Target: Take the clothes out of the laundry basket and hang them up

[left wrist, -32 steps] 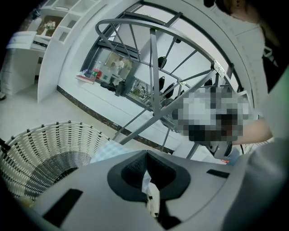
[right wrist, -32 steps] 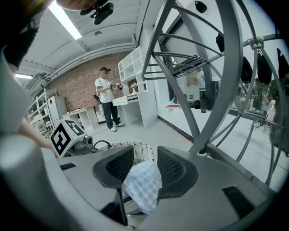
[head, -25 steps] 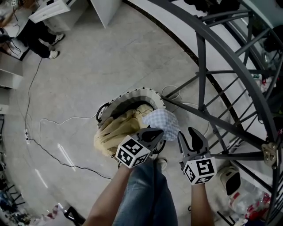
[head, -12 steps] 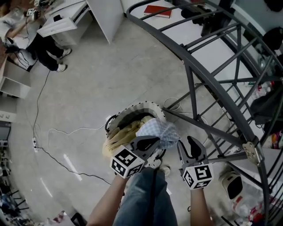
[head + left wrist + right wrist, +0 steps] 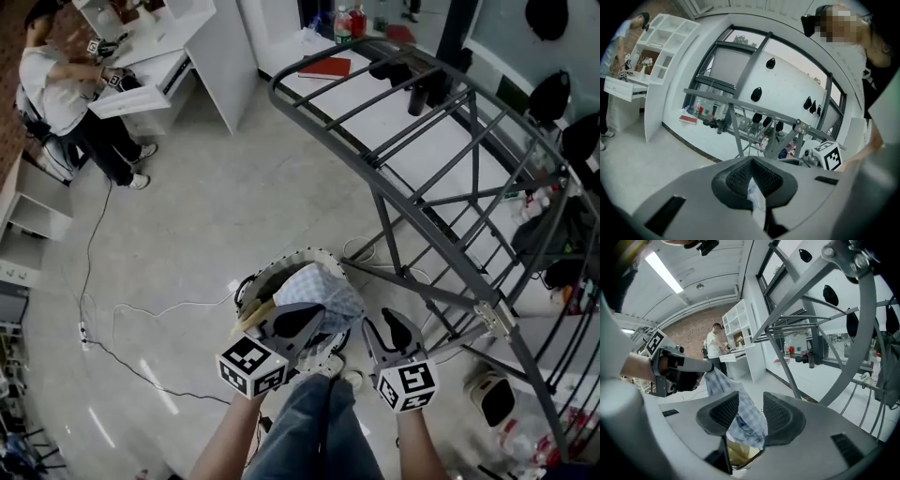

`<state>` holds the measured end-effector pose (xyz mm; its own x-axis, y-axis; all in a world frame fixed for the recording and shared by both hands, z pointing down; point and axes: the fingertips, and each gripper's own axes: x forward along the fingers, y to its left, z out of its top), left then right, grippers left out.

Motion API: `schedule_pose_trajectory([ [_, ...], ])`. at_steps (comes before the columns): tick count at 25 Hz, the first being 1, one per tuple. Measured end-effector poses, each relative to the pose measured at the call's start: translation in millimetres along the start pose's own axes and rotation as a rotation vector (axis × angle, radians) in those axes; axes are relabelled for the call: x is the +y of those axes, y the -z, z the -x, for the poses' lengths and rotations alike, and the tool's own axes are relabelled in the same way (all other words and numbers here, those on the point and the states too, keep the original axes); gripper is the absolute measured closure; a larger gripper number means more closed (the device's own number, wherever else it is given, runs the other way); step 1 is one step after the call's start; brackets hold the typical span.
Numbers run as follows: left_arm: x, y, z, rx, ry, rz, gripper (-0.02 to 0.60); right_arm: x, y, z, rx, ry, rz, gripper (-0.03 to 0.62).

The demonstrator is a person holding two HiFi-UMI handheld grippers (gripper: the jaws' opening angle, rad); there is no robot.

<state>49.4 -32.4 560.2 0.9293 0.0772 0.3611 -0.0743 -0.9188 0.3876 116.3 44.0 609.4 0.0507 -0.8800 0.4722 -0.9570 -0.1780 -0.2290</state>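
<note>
My left gripper (image 5: 314, 314) is shut on a pale blue checked garment (image 5: 321, 289), which it holds up over the round laundry basket (image 5: 298, 257) on the floor. In the left gripper view a fold of that cloth (image 5: 755, 196) is pinched between the pads of the left gripper (image 5: 752, 176). A yellow garment (image 5: 253, 315) lies in the basket under it. My right gripper (image 5: 387, 325) stands open just right of the cloth. In the right gripper view the checked garment (image 5: 743, 416) hangs from the left gripper (image 5: 689, 373) and shows in the gap of my right gripper (image 5: 751, 411); its pads do not press on it.
A grey metal drying rack (image 5: 422, 141) arches over the right side, its legs close to the basket. A person (image 5: 61, 94) works at a white desk at the far left. A cable (image 5: 141, 314) snakes over the floor. A red book (image 5: 328, 67) lies beyond the rack.
Both grippers have come up together, and the left one has lifted the checked garment out of the basket. The view has tilted upward, so more of the rack shows.
</note>
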Motion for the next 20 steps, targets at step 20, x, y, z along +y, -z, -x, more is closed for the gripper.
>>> schedule_pose_trajectory([
  [20,-92.2,-193.5,94.9,-0.206,0.023,-0.118,0.563,25.3,-68.0,53.6,0.011,0.018,-0.012,0.421],
])
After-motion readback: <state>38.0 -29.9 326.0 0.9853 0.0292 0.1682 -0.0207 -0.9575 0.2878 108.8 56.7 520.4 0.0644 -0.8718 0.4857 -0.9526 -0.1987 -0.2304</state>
